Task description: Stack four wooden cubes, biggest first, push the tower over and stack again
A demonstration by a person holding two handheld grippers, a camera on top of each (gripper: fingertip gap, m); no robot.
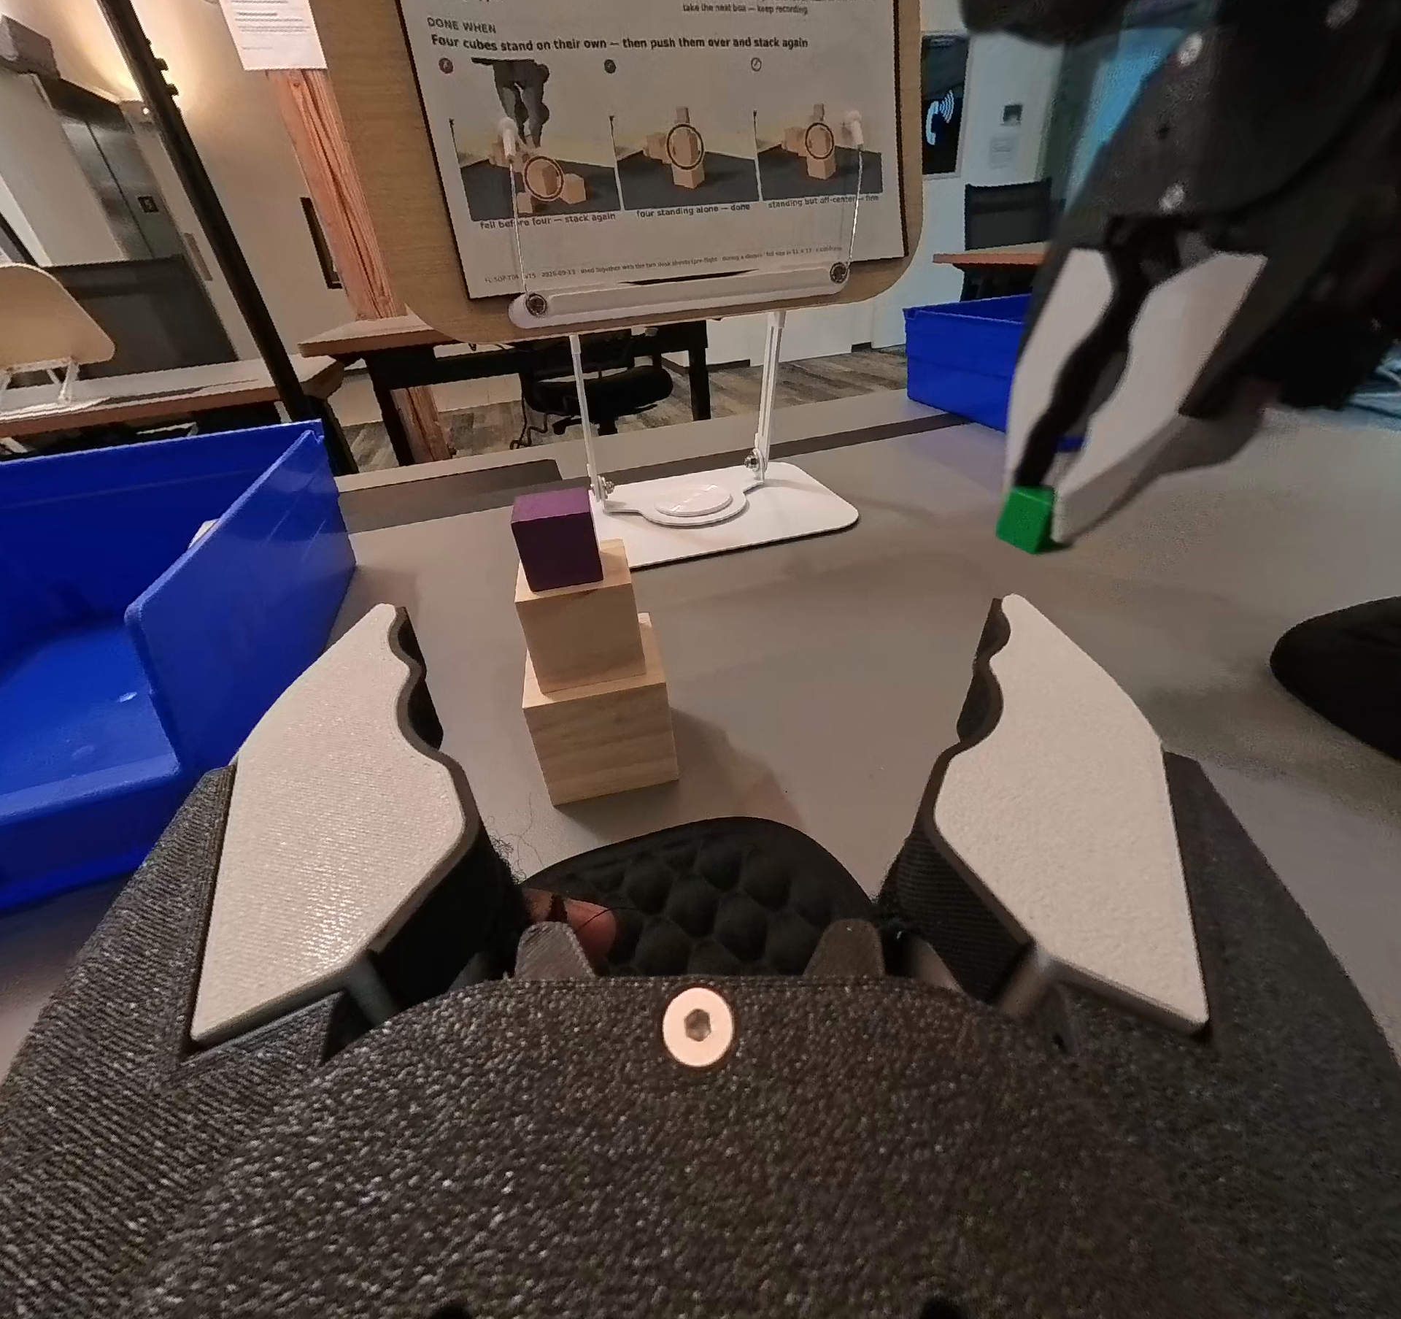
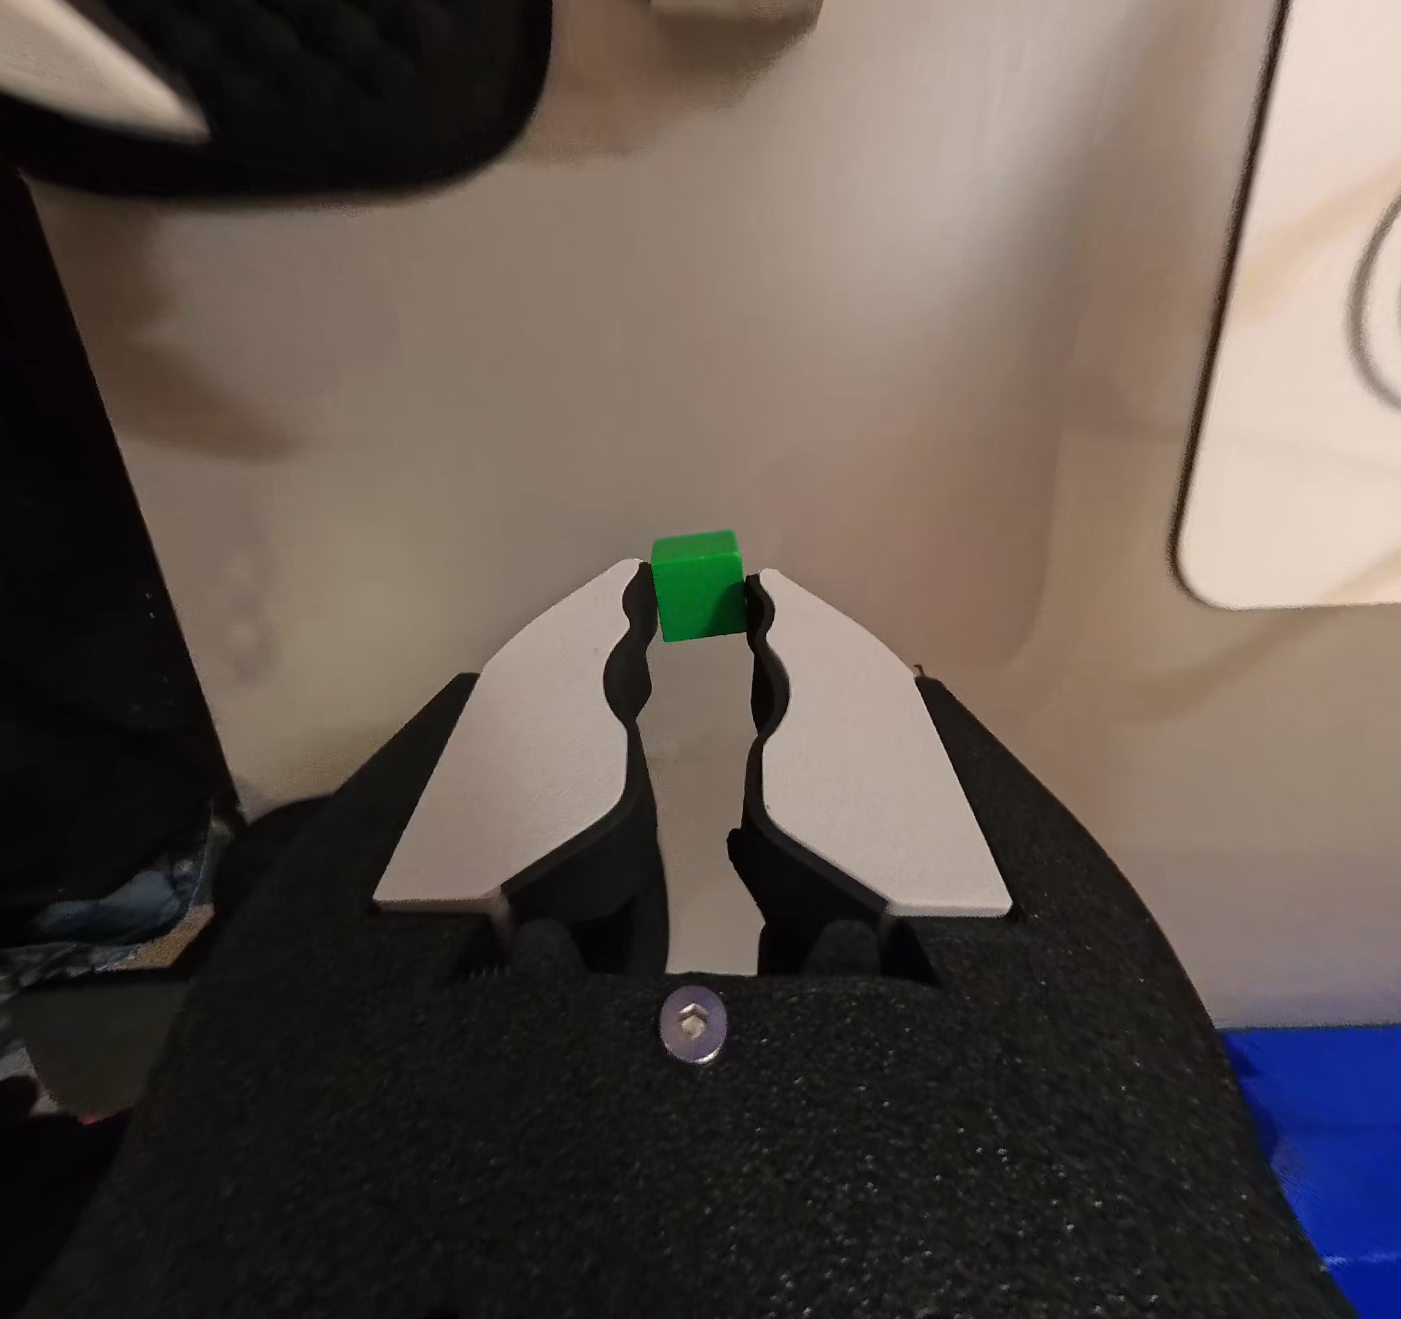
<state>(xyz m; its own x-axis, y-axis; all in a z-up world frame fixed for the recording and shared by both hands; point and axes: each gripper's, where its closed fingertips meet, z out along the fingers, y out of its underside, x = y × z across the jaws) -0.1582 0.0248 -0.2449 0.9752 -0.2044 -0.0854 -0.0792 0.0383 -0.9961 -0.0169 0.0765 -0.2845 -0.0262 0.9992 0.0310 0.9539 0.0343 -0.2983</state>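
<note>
Between right tongs (image 2: 701,585), one clamped green cube (image 2: 697,592); left tongs (image 1: 697,645) apart behind a seemingly three-cube stack (image 1: 584,645).

Three-cube stack (image 1: 584,645) on the table (image 1: 834,638), dead ahead at 12 o'clock from the left gripper (image 1: 697,645), partly between its spread fingers. Stand base (image 1: 758,517) behind the stack, toward 1 o'clock. Bin (image 1: 152,585) at 9 o'clock. Right gripper (image 1: 1042,517) at 2 o'clock, above the table, small cube (image 1: 1025,518) pinched at its tips.

Bare matt wood cubes (image 1: 599,714); purple cube (image 1: 556,539) painted matt; bin (image 1: 227,623) glossy blue plastic.
</note>
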